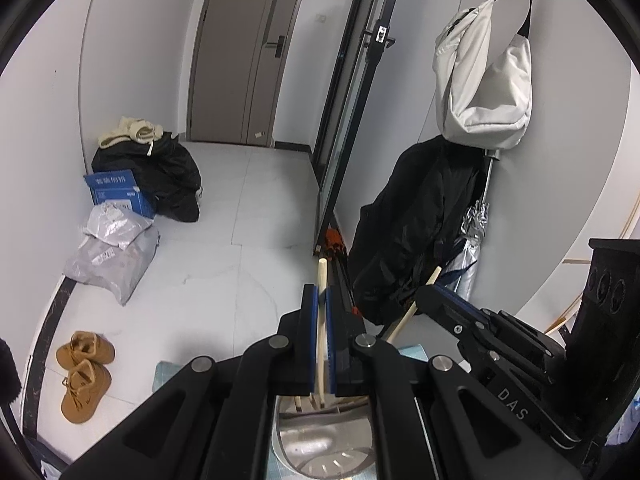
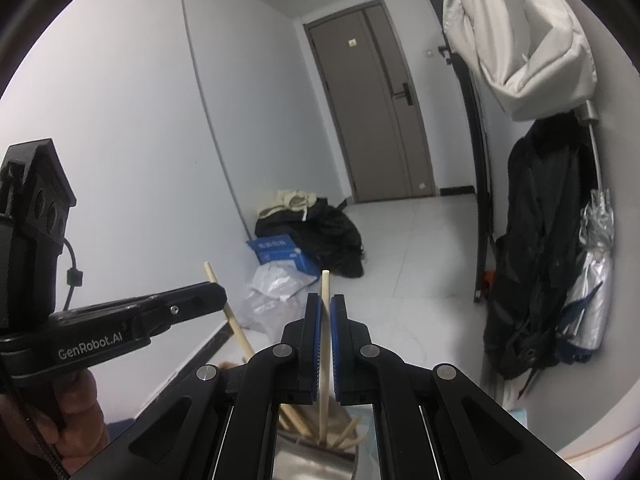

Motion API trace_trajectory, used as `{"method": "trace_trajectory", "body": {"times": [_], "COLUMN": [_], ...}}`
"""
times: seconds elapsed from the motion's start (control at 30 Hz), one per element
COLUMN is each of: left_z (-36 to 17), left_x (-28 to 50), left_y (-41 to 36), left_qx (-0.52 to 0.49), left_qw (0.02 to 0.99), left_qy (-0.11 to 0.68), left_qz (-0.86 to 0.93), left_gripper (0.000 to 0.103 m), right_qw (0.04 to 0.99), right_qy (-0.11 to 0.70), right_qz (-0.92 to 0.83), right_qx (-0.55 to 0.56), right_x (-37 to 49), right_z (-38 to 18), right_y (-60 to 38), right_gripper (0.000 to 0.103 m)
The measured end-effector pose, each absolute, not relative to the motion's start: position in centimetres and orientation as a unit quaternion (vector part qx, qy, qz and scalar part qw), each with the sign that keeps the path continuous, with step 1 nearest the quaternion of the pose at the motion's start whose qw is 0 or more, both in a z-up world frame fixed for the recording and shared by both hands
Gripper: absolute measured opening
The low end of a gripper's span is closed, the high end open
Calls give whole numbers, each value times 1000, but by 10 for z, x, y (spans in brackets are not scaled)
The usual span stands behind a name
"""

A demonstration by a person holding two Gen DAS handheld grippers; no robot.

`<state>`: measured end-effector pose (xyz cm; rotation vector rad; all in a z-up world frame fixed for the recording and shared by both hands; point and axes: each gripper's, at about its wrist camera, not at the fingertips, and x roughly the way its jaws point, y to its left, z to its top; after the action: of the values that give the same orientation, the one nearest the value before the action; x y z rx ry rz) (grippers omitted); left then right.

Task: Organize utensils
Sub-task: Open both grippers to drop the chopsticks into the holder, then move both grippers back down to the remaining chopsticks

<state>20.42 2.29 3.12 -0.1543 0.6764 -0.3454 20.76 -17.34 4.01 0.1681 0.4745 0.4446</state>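
In the left wrist view my left gripper point(image 1: 321, 294) is shut on a pale wooden chopstick point(image 1: 322, 270) that stands nearly upright between the blue pads. Its lower end reaches into a shiny metal utensil holder point(image 1: 320, 444) below the jaws, where several more sticks stand. My right gripper point(image 2: 327, 300) is shut on a second chopstick point(image 2: 325, 280), whose lower end also goes down among the sticks in the holder point(image 2: 312, 462). Each gripper shows in the other's view: the right gripper point(image 1: 430, 292) at the right, the left gripper point(image 2: 218, 294) at the left, held by a hand point(image 2: 76, 412).
A light blue mat point(image 1: 412, 350) lies under the holder. On the floor are brown boots point(image 1: 82, 374), grey parcels point(image 1: 114, 254), a blue box point(image 1: 118, 190) and dark clothes point(image 1: 160, 170). A black jacket point(image 1: 412, 220), a white bag point(image 1: 482, 76) and a silver umbrella point(image 1: 474, 220) hang at the right.
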Motion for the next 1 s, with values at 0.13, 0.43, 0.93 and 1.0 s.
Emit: {"method": "trace_trajectory", "body": {"times": [0.13,0.43,0.93,1.0], "left_z": [23,6,26,29], "left_x": [199,193,132,124], "left_y": [21,25,25,25], "left_qx": [-81,-118,-97,-102], "left_qw": [923,896,926,929], "left_qy": [339,394,351,346], "left_qz": [-164,-165,-99,-88], "left_gripper": [0,3,54,64], "right_qw": [937,916,929,929], "right_qy": [255,314,290,291], "right_qz": [226,237,191,187], "right_qx": [76,82,127,128], "right_x": [203,190,120,109], "right_z": [29,4,17,15], "right_y": [-170,-170,-215,-219], "right_gripper": [4,7,49,49]}}
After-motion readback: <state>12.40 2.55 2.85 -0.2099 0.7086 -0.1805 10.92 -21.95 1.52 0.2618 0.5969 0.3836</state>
